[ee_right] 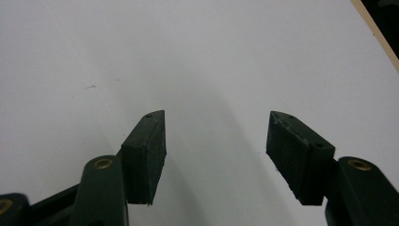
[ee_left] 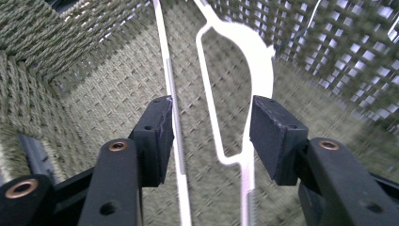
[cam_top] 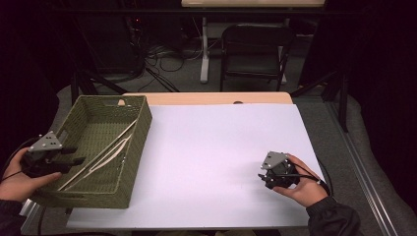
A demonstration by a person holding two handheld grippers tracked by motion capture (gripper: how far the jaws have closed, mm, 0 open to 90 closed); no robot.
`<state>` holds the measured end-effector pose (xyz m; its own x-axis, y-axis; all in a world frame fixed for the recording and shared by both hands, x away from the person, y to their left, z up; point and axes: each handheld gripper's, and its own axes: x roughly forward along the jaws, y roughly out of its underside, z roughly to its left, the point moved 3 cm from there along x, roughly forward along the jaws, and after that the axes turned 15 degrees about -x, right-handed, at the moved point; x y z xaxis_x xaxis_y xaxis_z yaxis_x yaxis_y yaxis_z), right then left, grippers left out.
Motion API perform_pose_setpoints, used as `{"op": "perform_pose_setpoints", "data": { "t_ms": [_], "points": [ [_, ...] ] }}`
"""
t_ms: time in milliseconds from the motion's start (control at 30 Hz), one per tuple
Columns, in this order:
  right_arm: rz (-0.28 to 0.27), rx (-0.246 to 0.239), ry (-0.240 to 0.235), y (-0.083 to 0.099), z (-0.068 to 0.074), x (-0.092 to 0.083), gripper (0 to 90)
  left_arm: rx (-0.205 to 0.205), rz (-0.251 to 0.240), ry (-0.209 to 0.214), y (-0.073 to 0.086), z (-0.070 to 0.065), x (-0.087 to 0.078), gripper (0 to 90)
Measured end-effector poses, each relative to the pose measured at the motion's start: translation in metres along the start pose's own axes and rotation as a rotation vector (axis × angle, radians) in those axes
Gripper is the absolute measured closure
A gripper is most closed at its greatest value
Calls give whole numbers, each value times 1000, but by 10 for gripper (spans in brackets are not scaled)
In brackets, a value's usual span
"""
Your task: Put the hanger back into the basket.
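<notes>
1. The left gripper [cam_top: 74, 161] is at the near left side of the table, over the near rim of the green woven basket [cam_top: 140, 129], and it points into the basket.
2. In the left gripper view its jaws stand apart, about half open. The white hanger [ee_left: 256, 61] lies between them on the basket floor. One thin bar of the hanger runs just beside the left pad [ee_left: 157, 136]; I cannot tell if it touches the pad. The right pad is clear of the hanger, so nothing is gripped.
3. In the high view the hanger [cam_top: 105, 152] lies slanted inside the basket, from the near left corner toward the far right wall.
4. The basket stands on the left edge of the white table sheet [cam_top: 216, 147].
5. The right gripper [cam_top: 268, 181] rests in the person's hand at the near right side of the sheet, well apart from the basket.
6. Its jaws are wide open with nothing between them, only bare white sheet under them.
</notes>
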<state>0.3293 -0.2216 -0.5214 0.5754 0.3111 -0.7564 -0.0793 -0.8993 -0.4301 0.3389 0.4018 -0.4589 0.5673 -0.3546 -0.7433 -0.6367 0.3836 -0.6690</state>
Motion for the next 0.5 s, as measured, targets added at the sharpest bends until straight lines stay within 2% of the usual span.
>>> {"op": "perform_pose_setpoints", "data": {
  "t_ms": [67,100,167,333,400,467,500],
  "points": [
    [14,5,-6,1,-1,-3,378,-37,-28,-7,0,-4,-3,483],
    [-11,27,3,2,0,-3,376,-44,-32,-11,-1,-4,-3,477],
    [-6,36,12,4,0,-5,376,-75,-52,-18,-1,-9,-6,473],
    [-7,107,41,12,1,-11,381,-145,-137,12,-5,-29,-17,462],
    [-18,150,54,17,3,-14,381,-154,-166,18,-7,-41,-20,464],
    [-39,197,73,22,4,-17,382,-152,-166,14,-8,-50,-21,464],
    [-25,222,81,25,5,-20,383,-150,-170,14,-8,-54,-22,464]
  ]
}}
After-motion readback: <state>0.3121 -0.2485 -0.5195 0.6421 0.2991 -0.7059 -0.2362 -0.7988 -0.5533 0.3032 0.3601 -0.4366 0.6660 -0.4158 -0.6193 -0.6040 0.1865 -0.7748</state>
